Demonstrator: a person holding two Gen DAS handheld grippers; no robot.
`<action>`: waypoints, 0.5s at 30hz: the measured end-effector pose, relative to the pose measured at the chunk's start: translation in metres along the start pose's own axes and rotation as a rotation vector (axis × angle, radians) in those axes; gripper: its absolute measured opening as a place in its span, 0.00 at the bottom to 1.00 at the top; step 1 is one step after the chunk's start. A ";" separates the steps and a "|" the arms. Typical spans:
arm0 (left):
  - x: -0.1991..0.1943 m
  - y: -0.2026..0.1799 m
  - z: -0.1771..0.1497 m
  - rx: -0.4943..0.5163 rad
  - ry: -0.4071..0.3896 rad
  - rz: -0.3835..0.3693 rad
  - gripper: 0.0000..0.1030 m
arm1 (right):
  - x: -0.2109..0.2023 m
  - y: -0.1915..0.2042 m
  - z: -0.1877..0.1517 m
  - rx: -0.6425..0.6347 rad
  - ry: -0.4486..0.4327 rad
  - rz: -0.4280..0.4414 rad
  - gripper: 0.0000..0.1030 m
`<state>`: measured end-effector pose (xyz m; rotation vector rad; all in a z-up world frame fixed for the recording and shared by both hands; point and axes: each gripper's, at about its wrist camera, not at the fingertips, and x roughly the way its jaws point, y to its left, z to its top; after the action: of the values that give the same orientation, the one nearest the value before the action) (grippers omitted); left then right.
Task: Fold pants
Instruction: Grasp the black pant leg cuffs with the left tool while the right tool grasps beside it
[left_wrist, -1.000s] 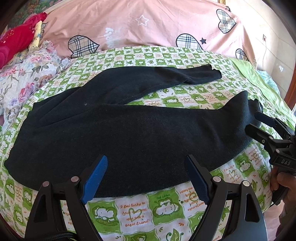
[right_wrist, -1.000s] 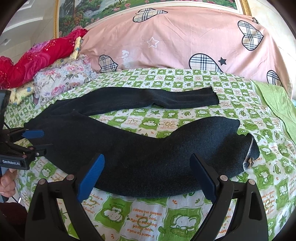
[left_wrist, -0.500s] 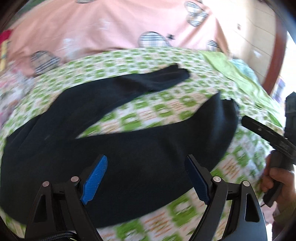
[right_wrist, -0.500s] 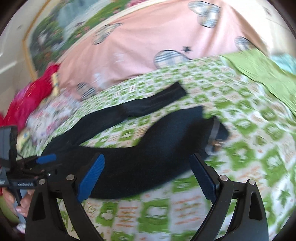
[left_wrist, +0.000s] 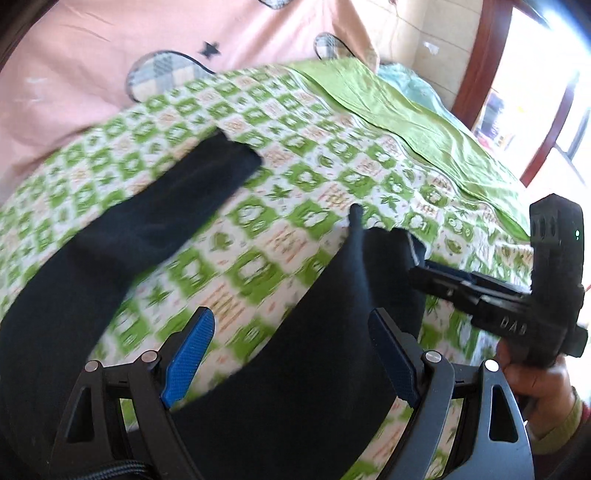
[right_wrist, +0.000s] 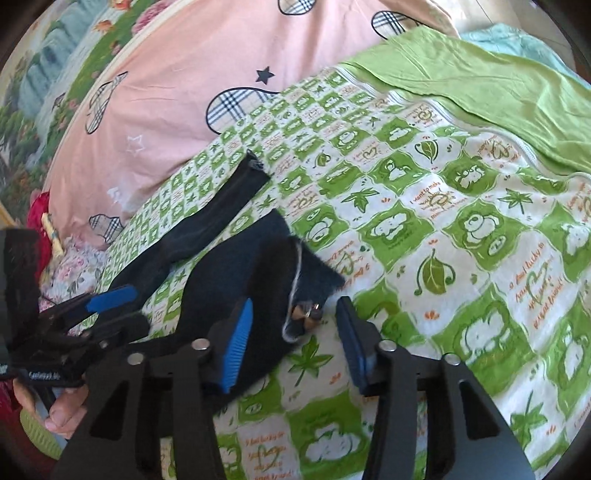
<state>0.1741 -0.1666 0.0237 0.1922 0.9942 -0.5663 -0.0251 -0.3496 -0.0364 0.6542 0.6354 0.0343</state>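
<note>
Green-checked bedspread (right_wrist: 461, 229), pink quilt (right_wrist: 177, 110)

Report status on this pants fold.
Right gripper closing, pants waist corner between fingers. Left gripper open over waistband. Pants unfolded on quilt. Nothing obstructing.

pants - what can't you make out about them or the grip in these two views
- Pants, left wrist view: blurred, lower part hidden behind the left gripper.
- Right gripper, closing around the hem: pad contact unclear.
- Hem trinket: too small to identify.
</note>
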 end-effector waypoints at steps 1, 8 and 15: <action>0.007 0.000 0.006 0.008 0.013 -0.016 0.84 | 0.003 -0.001 0.002 0.011 0.007 -0.002 0.40; 0.060 -0.012 0.031 0.062 0.138 -0.119 0.27 | 0.013 -0.006 0.008 0.057 0.024 0.015 0.08; 0.065 -0.037 0.033 0.118 0.113 -0.182 0.13 | -0.019 -0.008 0.005 0.068 -0.046 0.025 0.06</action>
<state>0.2056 -0.2349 -0.0084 0.2426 1.0952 -0.7880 -0.0390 -0.3631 -0.0277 0.7270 0.5863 0.0208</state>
